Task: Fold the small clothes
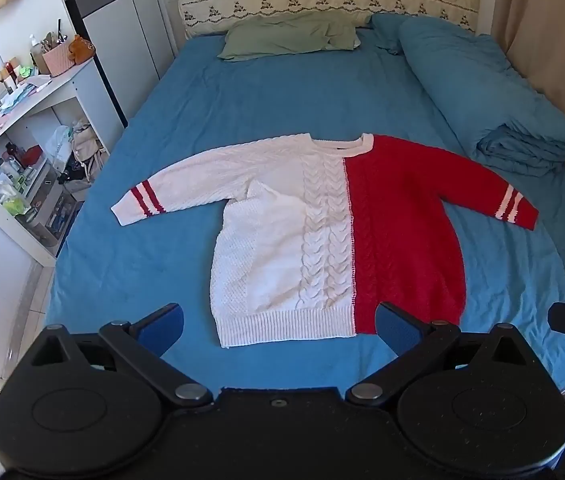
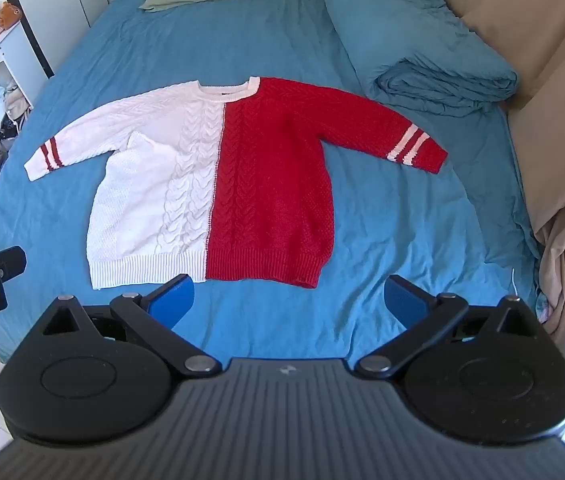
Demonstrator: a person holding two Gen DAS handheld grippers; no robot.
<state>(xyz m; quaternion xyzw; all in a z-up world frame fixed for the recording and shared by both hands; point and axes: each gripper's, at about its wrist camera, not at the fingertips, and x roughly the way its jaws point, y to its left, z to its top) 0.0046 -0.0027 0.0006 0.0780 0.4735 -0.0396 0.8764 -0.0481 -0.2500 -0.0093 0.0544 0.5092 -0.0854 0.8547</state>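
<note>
Flat, sweater (image 1: 338,236) on bed (image 1: 282,92)

We saw a half-white, half-red cable-knit wool-like sweater (image 1: 334,236), coarse and ribbed at its hem, on a smooth matt blue cotton-like bedsheet (image 1: 282,92). At twelve o'clock lay a soft green cloth pillow (image 1: 286,36). The left gripper (image 1: 280,322) and right gripper (image 2: 288,296) were matt black plastic with blue textured pads and dull metal pivots.
</note>
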